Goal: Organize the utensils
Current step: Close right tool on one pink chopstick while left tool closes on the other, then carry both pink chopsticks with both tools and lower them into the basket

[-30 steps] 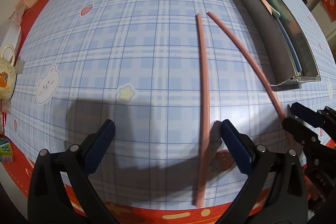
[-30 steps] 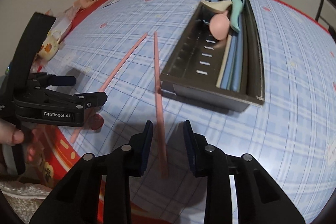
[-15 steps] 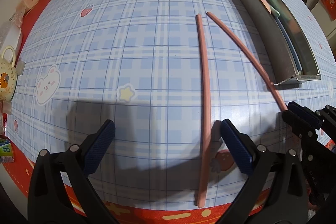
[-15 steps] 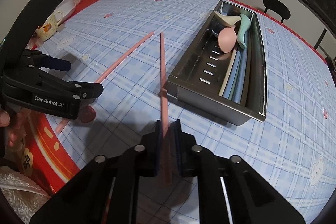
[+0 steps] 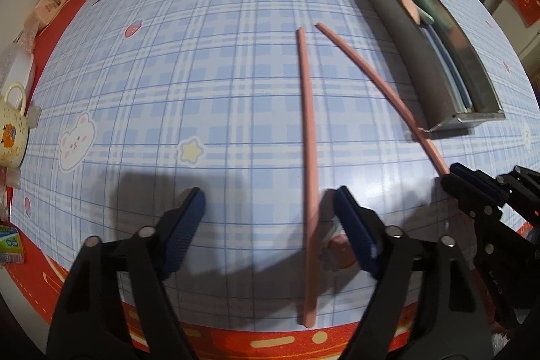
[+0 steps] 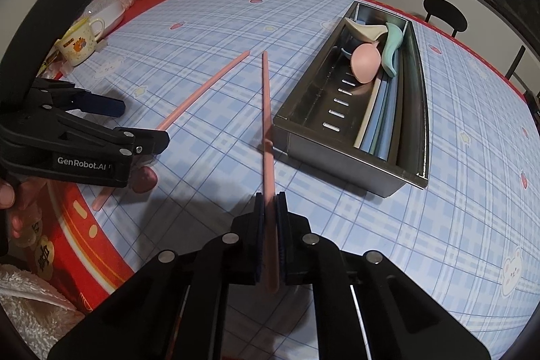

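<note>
From my left wrist camera, my left gripper (image 5: 268, 208) stands wide open and holds nothing. One pink chopstick (image 5: 308, 164) lies flat on the table (image 5: 168, 73) between its fingers, closer to the right finger. Its long axis runs straight away from me, almost in line with the fingers, and its near end reaches the red border of the table. The second chopstick (image 5: 378, 80) slants to the right, and my right gripper (image 5: 472, 188) has it by the near end. Its shaft passes just beside the near corner of the metal tray (image 5: 405, 32). To the left there is much open table; the mug (image 5: 11, 123) is well apart.

From my right wrist camera, my right gripper (image 6: 270, 208) is closed on the second chopstick (image 6: 266, 110), with the near end sticking out behind the pads. The stick points forward, nearly parallel to the long side of the tray (image 6: 337, 150), which lies just to its right. In the tray there are already spoons and other utensils on the right side, while the slotted floor on the left is free. I think the move now is to lift and shift right over the tray wall, keeping the long axis along the tray.
</note>
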`<state>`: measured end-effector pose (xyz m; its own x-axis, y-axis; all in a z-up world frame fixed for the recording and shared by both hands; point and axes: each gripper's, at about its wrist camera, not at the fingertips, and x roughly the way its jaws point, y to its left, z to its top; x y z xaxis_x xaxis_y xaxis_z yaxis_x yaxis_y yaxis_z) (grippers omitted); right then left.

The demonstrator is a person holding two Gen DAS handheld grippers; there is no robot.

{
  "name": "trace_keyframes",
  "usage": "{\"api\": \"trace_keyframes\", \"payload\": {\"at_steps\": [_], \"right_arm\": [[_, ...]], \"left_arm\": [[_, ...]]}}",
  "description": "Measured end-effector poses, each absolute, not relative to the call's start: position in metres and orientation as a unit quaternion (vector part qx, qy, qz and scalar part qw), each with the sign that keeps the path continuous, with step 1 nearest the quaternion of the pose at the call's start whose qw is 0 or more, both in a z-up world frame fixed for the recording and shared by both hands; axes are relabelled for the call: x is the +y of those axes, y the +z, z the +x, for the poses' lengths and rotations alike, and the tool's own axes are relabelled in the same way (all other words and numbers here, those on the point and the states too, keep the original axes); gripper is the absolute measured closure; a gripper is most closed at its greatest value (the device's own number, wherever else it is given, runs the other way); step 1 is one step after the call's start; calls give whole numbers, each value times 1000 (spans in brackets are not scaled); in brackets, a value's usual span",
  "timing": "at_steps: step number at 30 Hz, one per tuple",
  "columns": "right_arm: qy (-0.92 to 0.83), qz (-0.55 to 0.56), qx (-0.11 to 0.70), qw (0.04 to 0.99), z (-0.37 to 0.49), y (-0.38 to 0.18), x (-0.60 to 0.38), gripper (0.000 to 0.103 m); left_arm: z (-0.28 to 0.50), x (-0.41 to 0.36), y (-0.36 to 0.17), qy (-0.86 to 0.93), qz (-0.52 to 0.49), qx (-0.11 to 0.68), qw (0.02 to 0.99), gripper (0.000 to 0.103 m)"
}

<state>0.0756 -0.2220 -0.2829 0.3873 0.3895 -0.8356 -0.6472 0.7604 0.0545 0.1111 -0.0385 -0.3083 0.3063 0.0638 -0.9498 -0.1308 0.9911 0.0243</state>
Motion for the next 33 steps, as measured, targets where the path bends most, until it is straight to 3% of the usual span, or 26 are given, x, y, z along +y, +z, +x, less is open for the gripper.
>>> {"api": "trace_keyframes", "payload": {"at_steps": [1, 5, 7, 18, 33], "right_arm": [[316, -142, 454, 821, 75, -283, -222, 95], [316, -141, 455, 821, 76, -283, -222, 95], [316, -140, 455, 821, 76, -283, -222, 95], [318, -127, 468, 815, 79, -281, -224, 96], [361, 44, 495, 789, 89, -254, -255, 96]], "left_arm": [[111, -42, -306, 56, -25, 584, 809, 34], [110, -55, -300, 25, -1, 576, 817, 79], [111, -59, -299, 12, 4, 577, 816, 92], [109, -40, -301, 0, -83, 580, 810, 93], [83, -16, -269, -11, -181, 544, 819, 93]]}}
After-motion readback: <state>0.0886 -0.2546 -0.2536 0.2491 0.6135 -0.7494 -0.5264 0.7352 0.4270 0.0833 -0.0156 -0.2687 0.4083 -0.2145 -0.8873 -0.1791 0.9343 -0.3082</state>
